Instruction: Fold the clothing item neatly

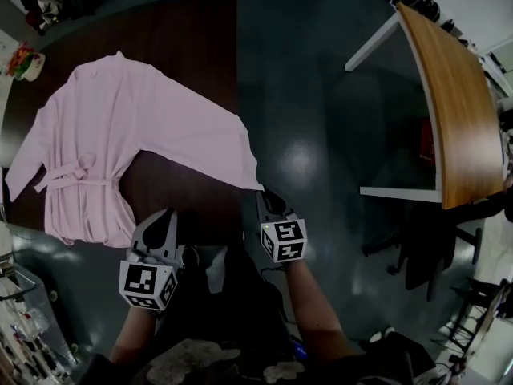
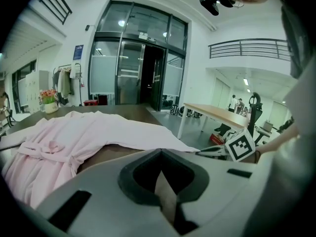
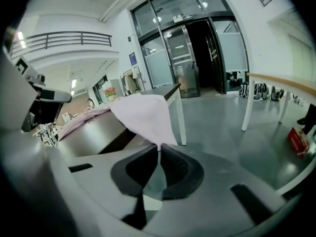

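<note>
The left tongs are closed tip to tip with nothing between them, poised over bare dark wood at the near edge of the tabletop. They sit just beside the hem of the pink robe without touching it. The right tongs are also closed, and their tips pinch the end corner of the robe's long sleeve at the tabletop's near right corner. From that pinch the cloth rises in a narrow point and widens back toward the garment. The robe lies spread flat on the left part of the tabletop, collar at the far end and hem toward the person. One sleeve angles off to the left, and the other stretches diagonally across the wood to the right tongs. A belt of the same fabric is tied in a loose knot at the waist. The cloth looks soft and matte, with gentle folds along the skirt. The tabletop is smooth dark brown wood, and the floor beside it is glossy grey. Both tongs have pale grey shells with dark ribbed pads, and each carries a cube of black-and-white square markers.
</note>
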